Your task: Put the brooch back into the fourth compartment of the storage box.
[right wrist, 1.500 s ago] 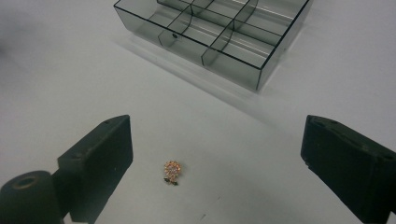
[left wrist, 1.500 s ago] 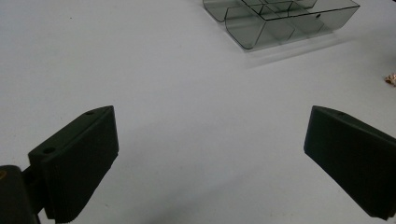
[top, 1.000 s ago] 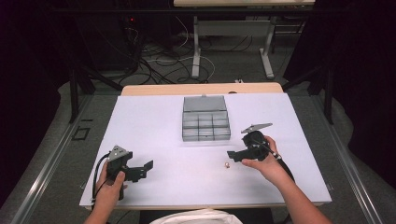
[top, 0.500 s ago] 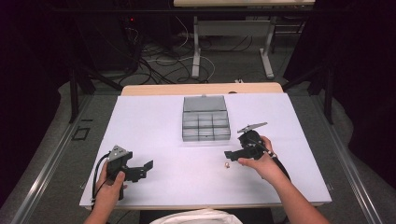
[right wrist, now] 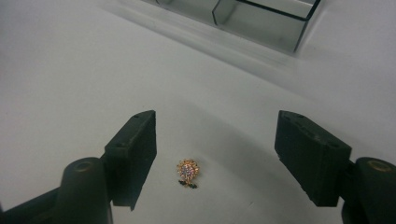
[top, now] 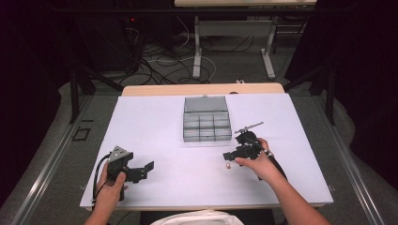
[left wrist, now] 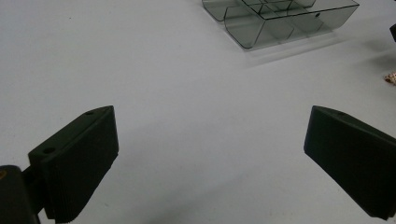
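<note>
We see the white table surface (top: 169, 122) with a clear grey plastic compartment box (top: 207, 124) standing near its middle, lid raised toward the far edge and its small compartments in rows. The person's right hand (top: 257, 161) reaches in from the lower right, forearm angled up and inward, wrapped around the black two-jaw right gripper (top: 231, 155), which points to the left and down toward the table just in front of the box's near right corner. In the right gripper view its jaws stand wide apart with nothing between the pads, and the small gold flower-shaped jewel with a pale sparkling centre and dark green leaves (right wrist: 187, 171) lies on the table in the gap, nearer the left jaw and touching neither. In the high view we see that same jewel (top: 228, 165) as a tiny speck just beside the gripper's tip. The left hand (top: 111, 187) comes up from the bottom left and holds the black left gripper (top: 146, 168) low over the table, well apart from the box, pointing to the right. In the left gripper view its jaws are also spread wide over bare table, gripping nothing, with the box (left wrist: 280, 18) far ahead
</note>
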`<state>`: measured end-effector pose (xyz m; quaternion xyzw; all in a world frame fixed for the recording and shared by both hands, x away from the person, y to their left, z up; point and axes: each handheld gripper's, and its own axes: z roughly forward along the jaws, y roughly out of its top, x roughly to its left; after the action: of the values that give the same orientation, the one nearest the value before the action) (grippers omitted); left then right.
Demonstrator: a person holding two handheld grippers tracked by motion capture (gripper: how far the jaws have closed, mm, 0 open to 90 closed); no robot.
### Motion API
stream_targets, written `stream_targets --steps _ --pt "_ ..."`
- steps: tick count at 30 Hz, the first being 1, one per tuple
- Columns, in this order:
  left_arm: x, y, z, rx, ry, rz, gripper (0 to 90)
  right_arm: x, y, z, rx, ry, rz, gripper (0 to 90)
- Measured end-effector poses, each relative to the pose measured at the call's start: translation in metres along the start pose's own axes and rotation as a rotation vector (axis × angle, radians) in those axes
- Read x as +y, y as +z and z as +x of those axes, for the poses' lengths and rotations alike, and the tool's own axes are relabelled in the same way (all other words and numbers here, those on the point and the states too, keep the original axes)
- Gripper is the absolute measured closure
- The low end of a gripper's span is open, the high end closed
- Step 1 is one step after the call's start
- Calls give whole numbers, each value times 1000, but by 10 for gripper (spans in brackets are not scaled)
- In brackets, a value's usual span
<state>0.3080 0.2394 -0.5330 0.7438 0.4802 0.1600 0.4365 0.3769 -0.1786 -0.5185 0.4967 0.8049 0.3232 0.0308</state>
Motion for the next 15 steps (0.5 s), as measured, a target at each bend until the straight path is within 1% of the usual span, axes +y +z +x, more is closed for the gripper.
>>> stream_targets --steps 1,3,4,5,6,7,8,9,10,11,13,14,15 --pt "0 0 0 0 0 0 33 0 0 0 0 0 0 340" --pt "0 0 0 1 0 0 33 0 1 0 -6 2 26 362" --pt "0 0 0 1 0 0 33 0 4 0 5 11 6 375" --pt "0 0 0 1 1 1 33 1 4 1 -10 26 48 411" --pt "0 0 0 1 0 1 33 1 4 1 -10 26 48 411" --pt "0 0 0 2 1 1 33 0 5 1 -2 26 37 427" --pt "0 0 0 2 1 1 34 1 4 0 -2 12 83 440" --pt "0 0 0 1 1 2 33 0 6 0 5 30 60 451" --pt "0 0 0 0 2 2 34 -1 8 1 18 35 48 464" --pt "0 0 0 1 2 2 33 -1 7 1 17 31 74 474" --pt "0 0 0 0 2 3 34 -1 9 3 22 43 92 509" --pt "0 0 0 0 3 3 34 -1 9 3 22 43 92 509" --pt "0 0 0 0 3 3 34 -1 9 3 20 49 103 524"
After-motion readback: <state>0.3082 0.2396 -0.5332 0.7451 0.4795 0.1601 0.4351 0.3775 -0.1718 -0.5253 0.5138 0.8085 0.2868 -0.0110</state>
